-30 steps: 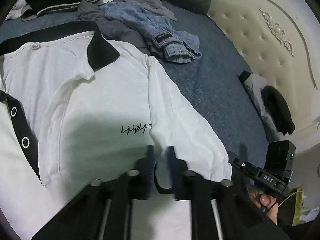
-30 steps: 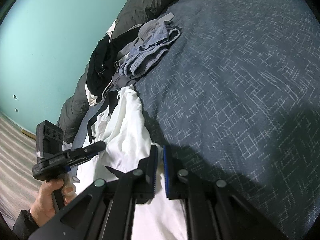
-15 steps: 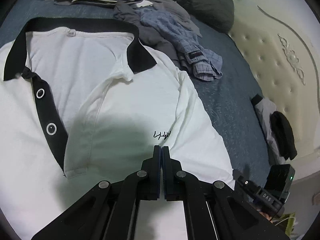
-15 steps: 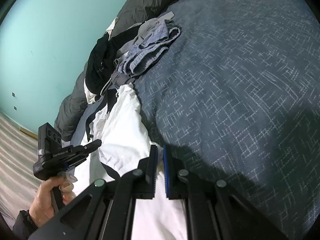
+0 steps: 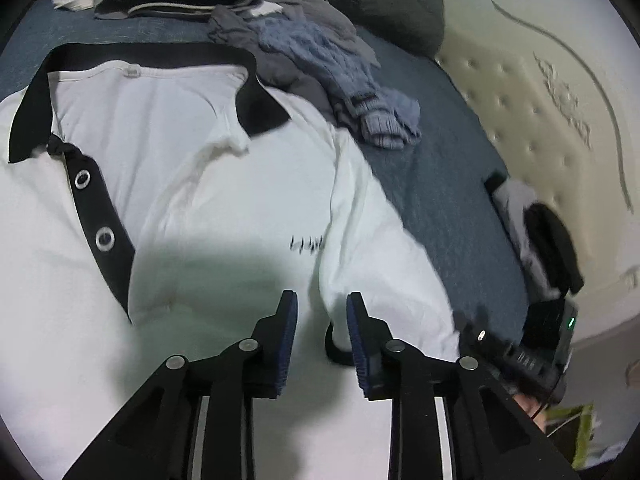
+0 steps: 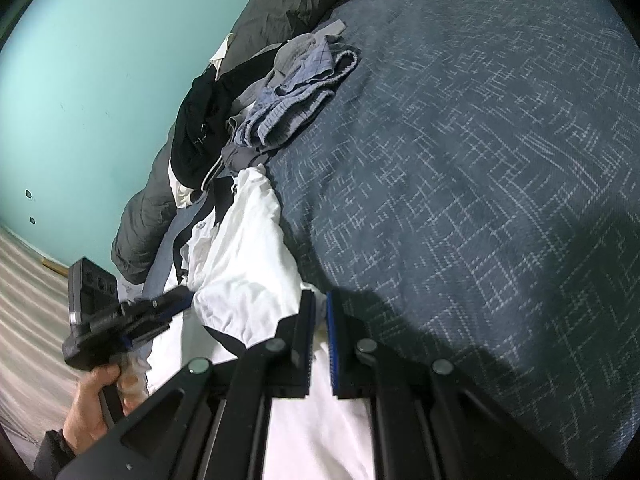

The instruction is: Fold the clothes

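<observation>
A white polo shirt (image 5: 224,184) with a black collar and black button placket lies face up on the blue bedspread (image 5: 444,184). Its right sleeve is folded in over the chest, black cuff near my fingers. My left gripper (image 5: 318,304) is open just above the shirt, the sleeve edge between its fingers. My right gripper (image 6: 320,306) is shut on the shirt's side edge (image 6: 248,264) at the bedspread (image 6: 480,160). The left gripper also shows in the right wrist view (image 6: 176,300).
A pile of unfolded clothes (image 5: 320,60), blue checked, grey and black, lies beyond the collar; it also shows in the right wrist view (image 6: 288,96). A grey duvet (image 6: 280,4) lies along the teal wall. A tufted headboard (image 5: 560,100) and more clothes (image 5: 540,232) are at the right.
My left gripper was shut half a second ago and has opened over the shirt near the folded sleeve. My right gripper stays shut on the shirt's edge, hardly moved.
</observation>
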The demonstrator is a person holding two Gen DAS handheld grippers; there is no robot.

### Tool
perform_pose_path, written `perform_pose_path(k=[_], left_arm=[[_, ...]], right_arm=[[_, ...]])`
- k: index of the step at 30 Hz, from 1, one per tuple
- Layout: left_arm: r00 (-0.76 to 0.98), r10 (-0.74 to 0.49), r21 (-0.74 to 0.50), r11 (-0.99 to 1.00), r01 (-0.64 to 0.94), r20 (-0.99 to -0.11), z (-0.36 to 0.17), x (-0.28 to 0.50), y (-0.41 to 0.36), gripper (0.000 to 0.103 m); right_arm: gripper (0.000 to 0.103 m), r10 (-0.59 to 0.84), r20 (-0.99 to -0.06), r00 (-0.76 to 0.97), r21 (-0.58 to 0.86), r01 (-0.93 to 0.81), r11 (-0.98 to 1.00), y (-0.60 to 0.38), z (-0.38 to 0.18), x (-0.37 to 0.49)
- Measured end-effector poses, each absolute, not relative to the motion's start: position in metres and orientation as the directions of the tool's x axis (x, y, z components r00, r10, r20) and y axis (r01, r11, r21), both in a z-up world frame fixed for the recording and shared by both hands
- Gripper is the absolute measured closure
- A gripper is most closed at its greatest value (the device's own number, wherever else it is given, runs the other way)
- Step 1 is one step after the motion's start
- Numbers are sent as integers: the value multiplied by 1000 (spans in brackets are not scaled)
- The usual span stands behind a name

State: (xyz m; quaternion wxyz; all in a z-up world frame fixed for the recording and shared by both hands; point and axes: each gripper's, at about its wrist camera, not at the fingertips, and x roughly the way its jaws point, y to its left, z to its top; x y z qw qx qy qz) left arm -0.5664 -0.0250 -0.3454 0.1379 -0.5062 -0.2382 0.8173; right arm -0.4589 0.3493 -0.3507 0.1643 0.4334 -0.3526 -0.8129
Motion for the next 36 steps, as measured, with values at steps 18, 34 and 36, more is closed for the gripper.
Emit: perform_pose_path(k=[18,34,36], left_arm=[[-392,415,-459,-888,20,-821,-343,-561,-18,96],[-405,373,-432,-900,62,-835,-341,-559,-26,74],[-412,367,-424,-904,52,-834,-336,-557,-24,73]], right_arm=[[97,-568,-595,-569,704,-28,-709,346,-349,-459],[75,-587,-545,-599,739,-14,-673,344,-324,-447],[75,-599,-541,-590,730,23,-683,335,-319,-445]])
